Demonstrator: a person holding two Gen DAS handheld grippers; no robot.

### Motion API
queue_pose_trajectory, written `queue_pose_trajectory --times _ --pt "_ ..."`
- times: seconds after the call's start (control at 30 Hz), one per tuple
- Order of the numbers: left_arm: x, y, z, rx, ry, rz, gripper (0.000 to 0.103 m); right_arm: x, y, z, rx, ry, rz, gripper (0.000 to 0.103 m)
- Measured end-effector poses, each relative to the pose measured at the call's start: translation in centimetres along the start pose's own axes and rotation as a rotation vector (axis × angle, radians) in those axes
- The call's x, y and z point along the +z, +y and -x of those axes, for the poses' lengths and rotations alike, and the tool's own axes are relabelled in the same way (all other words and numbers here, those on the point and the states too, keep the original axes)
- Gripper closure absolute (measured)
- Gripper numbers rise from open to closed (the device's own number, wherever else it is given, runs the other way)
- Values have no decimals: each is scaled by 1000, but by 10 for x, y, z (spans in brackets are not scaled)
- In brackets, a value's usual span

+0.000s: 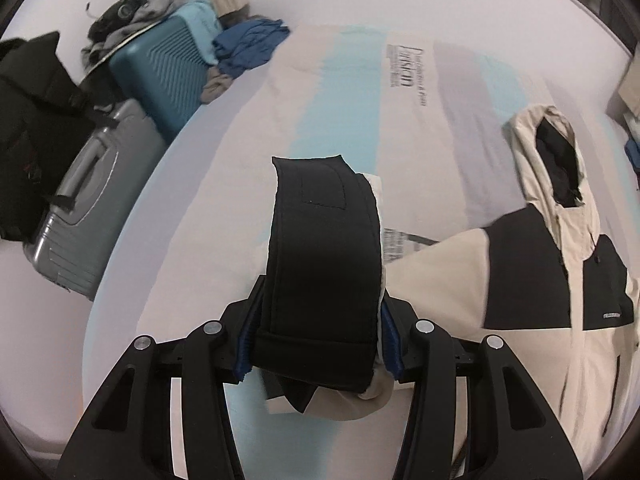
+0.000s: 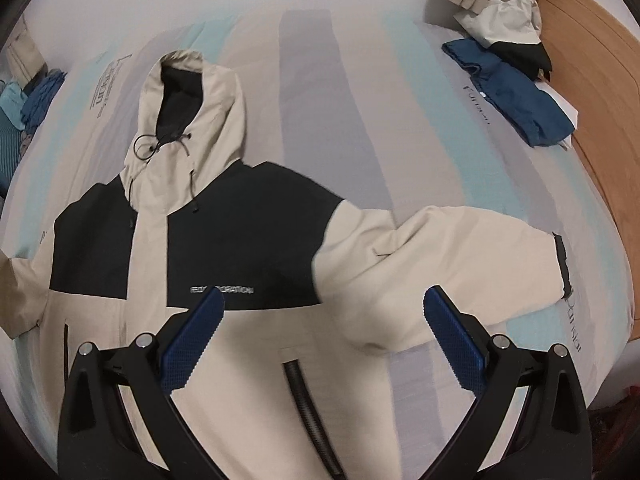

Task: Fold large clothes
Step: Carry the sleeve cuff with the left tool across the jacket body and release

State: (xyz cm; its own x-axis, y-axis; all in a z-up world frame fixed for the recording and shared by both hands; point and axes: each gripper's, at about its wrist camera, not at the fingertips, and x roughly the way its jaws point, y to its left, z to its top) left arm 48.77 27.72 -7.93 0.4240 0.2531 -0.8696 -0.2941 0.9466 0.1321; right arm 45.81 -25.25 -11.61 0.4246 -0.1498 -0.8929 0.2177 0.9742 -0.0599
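Striped bed sheet point(image 2: 352, 92) under a hooded jacket point(image 2: 240, 248), spread front-up.
Left tool point(image 1: 316, 320) clamps its black sleeve cuff point(image 1: 324, 240); right tool point(image 2: 324, 340) hovers with jaws apart. Soft, bulky, probably slippery shell; cuffs and hem likely grip best.

Home bedroom: bed point(image 2: 460, 128), wooden headboard point(image 2: 592, 92), suitcases point(image 1: 168, 76).

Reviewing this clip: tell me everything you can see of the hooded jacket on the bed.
The jacket is beige with black shoulder and chest panels, a small light logo, a black-lined hood with drawcords, and a dark zipped pocket. The fabric looks like smooth shell cloth. It lies front up on the striped bedsheet, hood flat, one sleeve spread sideways with its black cuff. The other sleeve's black cuff is lifted, clamped in the left tool. The right tool is open above it.
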Motion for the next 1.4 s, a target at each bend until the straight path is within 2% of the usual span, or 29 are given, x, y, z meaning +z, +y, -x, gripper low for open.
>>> queue_pose_trajectory --times 0.13,0.27,0.67,1.0,1.2,1.3,1.4 --pt "-2 -37 6 31 13 -11 55 0 -29 2 13 -6 0 7" --pt "-6 -76 18 26 9 -28 55 1 -61 7 6 -16 18 7" --pt "-19 -222 54 -51 -31 -76 55 7 -151 9 -15 -23 56 7" --pt "-37 -364 52 -129 -2 -134 55 -2 -220 -12 -27 -1 24 7" --pt "-57 -454 41 -139 25 -222 55 -12 -260 -28 -30 30 -16 7" --pt "-69 -488 31 -122 40 -272 55 -17 -279 -34 -33 44 -42 7" --pt "-75 -504 18 -113 66 -278 55 -23 -294 -40 -39 56 -52 7"
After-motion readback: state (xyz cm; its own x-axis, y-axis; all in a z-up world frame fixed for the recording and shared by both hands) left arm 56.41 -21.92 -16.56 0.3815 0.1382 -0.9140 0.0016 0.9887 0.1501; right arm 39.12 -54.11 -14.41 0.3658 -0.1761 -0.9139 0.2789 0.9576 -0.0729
